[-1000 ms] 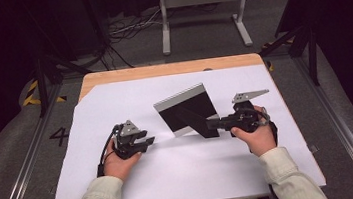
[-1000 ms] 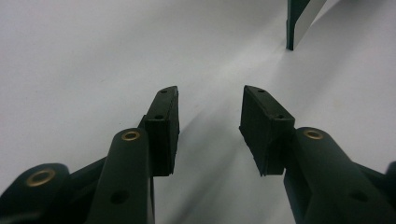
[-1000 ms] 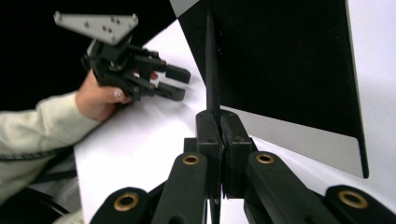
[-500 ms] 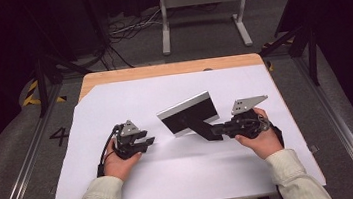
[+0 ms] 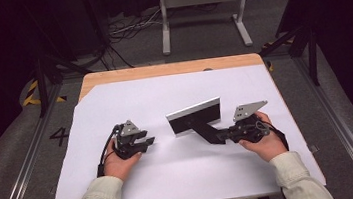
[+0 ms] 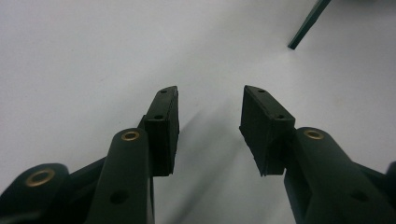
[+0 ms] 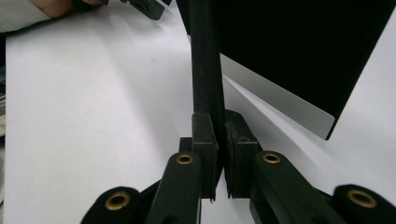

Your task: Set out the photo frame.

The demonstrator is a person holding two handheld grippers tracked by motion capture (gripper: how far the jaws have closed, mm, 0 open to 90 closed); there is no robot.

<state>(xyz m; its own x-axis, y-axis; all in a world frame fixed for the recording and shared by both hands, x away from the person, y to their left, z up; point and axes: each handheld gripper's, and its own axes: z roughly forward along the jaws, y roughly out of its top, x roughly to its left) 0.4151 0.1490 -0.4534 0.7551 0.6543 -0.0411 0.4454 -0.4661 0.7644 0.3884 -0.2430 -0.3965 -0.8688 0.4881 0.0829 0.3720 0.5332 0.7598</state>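
While the left gripper [image 5: 145,142] rests on the white sheet-covered table [image 5: 130,105] with its jaws spread wide and nothing between them, the work falls to the other hand. Ahead and to the right of the left gripper's open jaws stands the flat black rectangular panel with a pale silver border strip [image 5: 195,117], tilted up off the sheet on a black strut-like foot [image 5: 207,131]. Farther right, the right gripper [image 5: 225,135] pinches that foot; in the right gripper view its pads [image 7: 205,140] are closed firmly on the thin black edge, the panel [image 7: 299,51] rising just beyond them. To complete the placing cleanly, the grip probably should stay square on the strut, the panel lowered evenly until its lower edge bears on the sheet, and the jaws released only then, lest the panel tip.
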